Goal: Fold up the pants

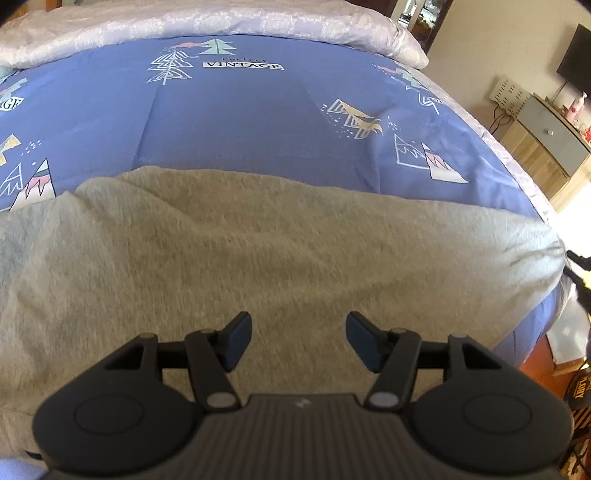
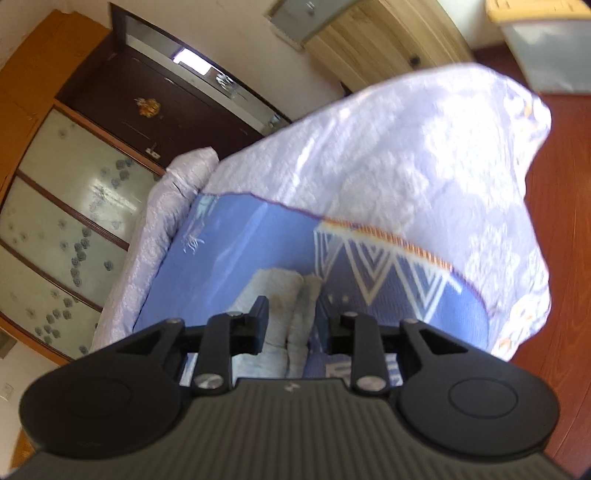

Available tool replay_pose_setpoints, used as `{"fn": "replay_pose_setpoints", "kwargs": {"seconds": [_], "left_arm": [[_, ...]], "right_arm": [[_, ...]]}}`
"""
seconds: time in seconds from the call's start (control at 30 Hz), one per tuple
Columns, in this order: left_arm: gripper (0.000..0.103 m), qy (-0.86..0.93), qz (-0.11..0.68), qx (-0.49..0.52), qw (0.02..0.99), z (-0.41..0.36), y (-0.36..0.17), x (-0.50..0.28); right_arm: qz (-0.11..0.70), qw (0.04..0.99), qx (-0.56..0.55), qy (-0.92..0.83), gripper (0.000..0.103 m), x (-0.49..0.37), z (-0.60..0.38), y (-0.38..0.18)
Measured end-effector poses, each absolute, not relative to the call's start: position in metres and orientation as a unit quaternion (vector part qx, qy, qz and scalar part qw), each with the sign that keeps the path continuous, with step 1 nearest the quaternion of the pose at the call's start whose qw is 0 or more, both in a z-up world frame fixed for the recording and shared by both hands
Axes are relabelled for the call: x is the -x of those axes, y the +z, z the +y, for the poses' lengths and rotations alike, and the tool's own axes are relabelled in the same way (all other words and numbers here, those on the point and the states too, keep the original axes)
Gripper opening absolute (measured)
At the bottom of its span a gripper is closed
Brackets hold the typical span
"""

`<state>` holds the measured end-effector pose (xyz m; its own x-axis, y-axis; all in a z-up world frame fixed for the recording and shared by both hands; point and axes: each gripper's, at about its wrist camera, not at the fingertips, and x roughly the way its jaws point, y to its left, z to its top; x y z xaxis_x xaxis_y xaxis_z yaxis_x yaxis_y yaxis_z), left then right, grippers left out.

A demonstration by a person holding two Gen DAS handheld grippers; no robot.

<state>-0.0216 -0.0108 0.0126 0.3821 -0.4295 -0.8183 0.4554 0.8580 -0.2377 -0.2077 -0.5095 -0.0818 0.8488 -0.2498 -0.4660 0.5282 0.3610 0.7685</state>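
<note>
Plainly, we saw the grey pants (image 1: 258,243) spread flat across the blue bed (image 1: 236,125). Our left gripper (image 1: 298,341) hovered over them, fingers apart and empty. Our right gripper (image 2: 295,325) had fingers parted around a bunched pants end, not clamping.

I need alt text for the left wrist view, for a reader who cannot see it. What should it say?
Grey pants lie spread across a blue bedsheet printed with trees and mountains. The left hand-held gripper hovers over the fabric with its jaws open and nothing between them. A pale quilt lies along the far edge of the bed.
</note>
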Motion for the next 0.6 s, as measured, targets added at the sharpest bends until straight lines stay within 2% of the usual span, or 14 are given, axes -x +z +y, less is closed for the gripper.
{"fn": "replay_pose_setpoints", "kwargs": {"seconds": [0.13, 0.17, 0.2, 0.43, 0.6], "left_arm": [[0.058, -0.259, 0.501, 0.000, 0.826, -0.005, 0.007, 0.020], [0.058, -0.257, 0.505, 0.005, 0.824, -0.002, 0.005, 0.020], [0.058, -0.255, 0.507, 0.010, 0.823, 0.000, 0.005, 0.019], [0.058, -0.260, 0.496, 0.084, 0.824, 0.027, 0.020, 0.009], [0.063, -0.279, 0.488, 0.128, 0.817, 0.027, 0.030, -0.005]], "right_arm": [[0.148, 0.794, -0.550, -0.212, 0.036, 0.194, -0.509, -0.096], [0.148, 0.789, -0.559, -0.205, 0.029, 0.191, -0.508, -0.097], [0.155, 0.787, -0.561, -0.204, 0.014, 0.189, -0.506, -0.095], [0.137, 0.850, -0.489, -0.137, 0.013, 0.173, -0.449, -0.026], [0.173, 0.900, -0.398, -0.037, 0.013, 0.131, -0.361, 0.013]]}}
